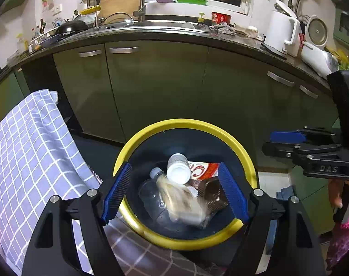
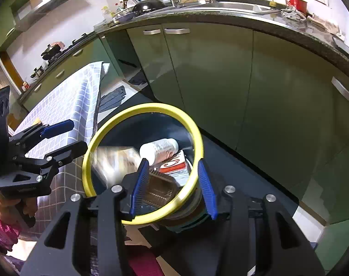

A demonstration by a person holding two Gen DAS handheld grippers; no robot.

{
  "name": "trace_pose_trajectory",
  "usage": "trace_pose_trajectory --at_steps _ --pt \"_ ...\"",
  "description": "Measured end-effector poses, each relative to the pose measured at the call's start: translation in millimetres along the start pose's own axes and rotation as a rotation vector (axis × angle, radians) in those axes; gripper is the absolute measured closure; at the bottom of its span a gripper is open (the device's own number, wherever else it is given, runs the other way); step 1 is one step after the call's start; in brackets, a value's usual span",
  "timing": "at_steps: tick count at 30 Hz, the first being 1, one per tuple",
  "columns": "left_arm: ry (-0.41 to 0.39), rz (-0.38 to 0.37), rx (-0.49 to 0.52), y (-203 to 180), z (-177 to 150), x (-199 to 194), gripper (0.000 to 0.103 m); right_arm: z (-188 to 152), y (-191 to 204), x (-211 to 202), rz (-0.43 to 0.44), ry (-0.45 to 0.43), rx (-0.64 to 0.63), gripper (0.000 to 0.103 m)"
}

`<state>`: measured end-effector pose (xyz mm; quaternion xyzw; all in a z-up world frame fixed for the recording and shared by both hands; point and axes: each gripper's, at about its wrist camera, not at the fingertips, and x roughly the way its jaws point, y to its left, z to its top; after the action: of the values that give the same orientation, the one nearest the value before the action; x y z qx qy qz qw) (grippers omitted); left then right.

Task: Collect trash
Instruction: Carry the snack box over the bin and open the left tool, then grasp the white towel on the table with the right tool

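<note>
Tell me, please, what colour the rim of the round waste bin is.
Yellow: the dark round waste bin's rim is bright yellow, clearest in the left wrist view.

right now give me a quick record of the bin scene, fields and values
bin: trash bin, yellow rim, on the floor by green cabinets
contents: white bottle, clear bottle, red carton, brown tray
falling: blurred pale wrapper
left gripper: open above the bin, empty
right gripper: open, straddling the rim
beside: checked cloth
</note>
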<state>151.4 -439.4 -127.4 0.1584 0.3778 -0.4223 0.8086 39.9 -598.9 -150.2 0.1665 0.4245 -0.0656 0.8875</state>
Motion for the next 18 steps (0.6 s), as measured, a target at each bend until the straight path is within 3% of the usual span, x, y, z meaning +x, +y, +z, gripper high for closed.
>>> trace_pose_trajectory --at_steps 5,10,18 --pt "-0.04 0.059 0.013 5.0 -19.2 -43.4 0.026 2.1 7.9 6.8 0.015 0.009 -0.008 0.061" --pt "-0.071 0.092 -0.04 21.3 -47.9 -97.8 0.026 4.5 26.9 11.8 0.041 0.019 -0.042 0.06" --pt "-0.111 0.208 -0.135 56.2 -100.8 -171.5 0.025 14.9 109.7 26.5 0.14 0.048 -0.193 0.059"
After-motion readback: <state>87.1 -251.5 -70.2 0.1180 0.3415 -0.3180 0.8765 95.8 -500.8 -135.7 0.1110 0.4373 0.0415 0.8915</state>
